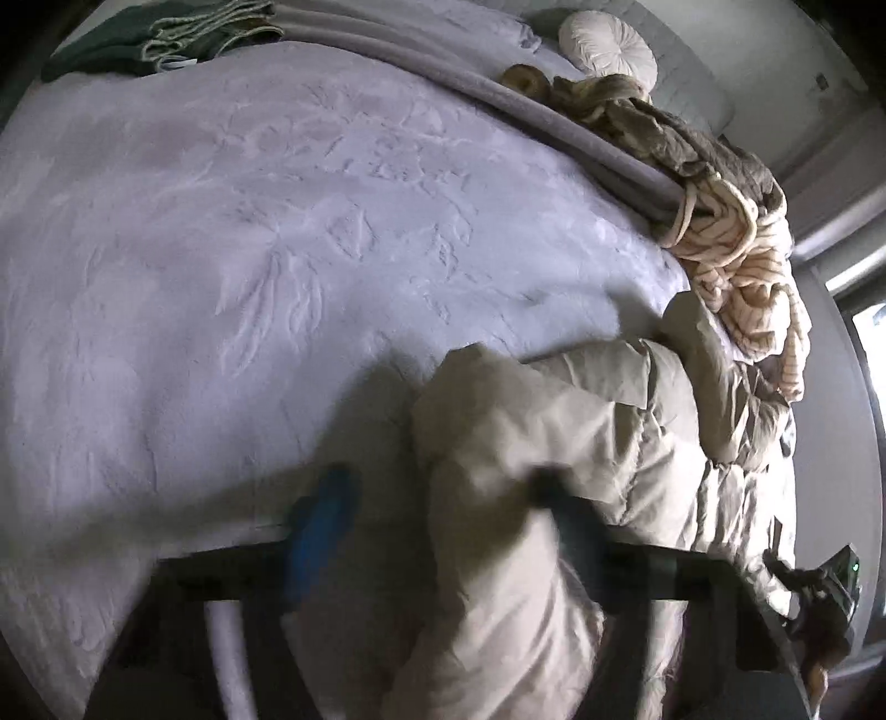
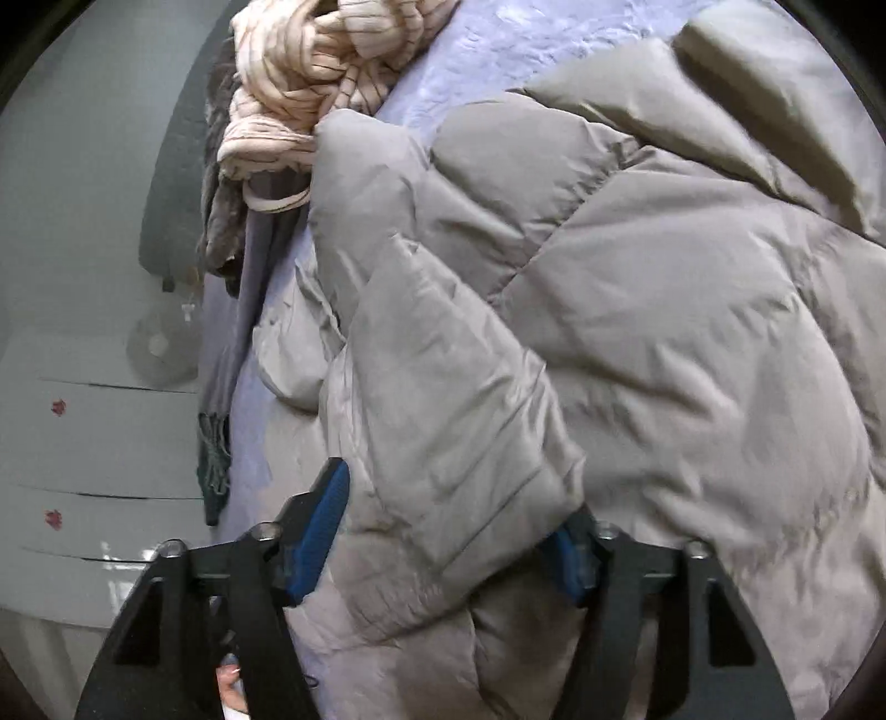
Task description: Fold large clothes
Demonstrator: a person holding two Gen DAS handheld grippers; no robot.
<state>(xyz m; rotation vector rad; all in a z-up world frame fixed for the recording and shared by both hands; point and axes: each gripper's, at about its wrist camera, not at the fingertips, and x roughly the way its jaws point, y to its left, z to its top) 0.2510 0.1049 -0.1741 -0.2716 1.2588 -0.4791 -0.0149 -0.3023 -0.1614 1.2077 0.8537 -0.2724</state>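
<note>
A puffy beige quilted jacket [image 1: 581,443] lies crumpled at the right side of a bed covered by a pale lilac embossed bedspread [image 1: 249,266]. In the left wrist view my left gripper [image 1: 443,509] is shut on a bunched fold of the jacket, which fills the gap between the blurred blue pad [image 1: 324,520] and the dark finger on the right. The right wrist view shows the jacket [image 2: 664,288] filling most of the frame. My right gripper [image 2: 448,531] is shut on a padded sleeve-like roll, with blue pads [image 2: 318,526] pressing on both sides.
A cream striped garment [image 1: 742,260] and a brown one [image 1: 681,144] are heaped along the bed's right edge. Folded green fabric [image 1: 166,39] lies at the far left, and a round white cushion [image 1: 606,50] at the head. White drawers [image 2: 94,443] stand beside the bed.
</note>
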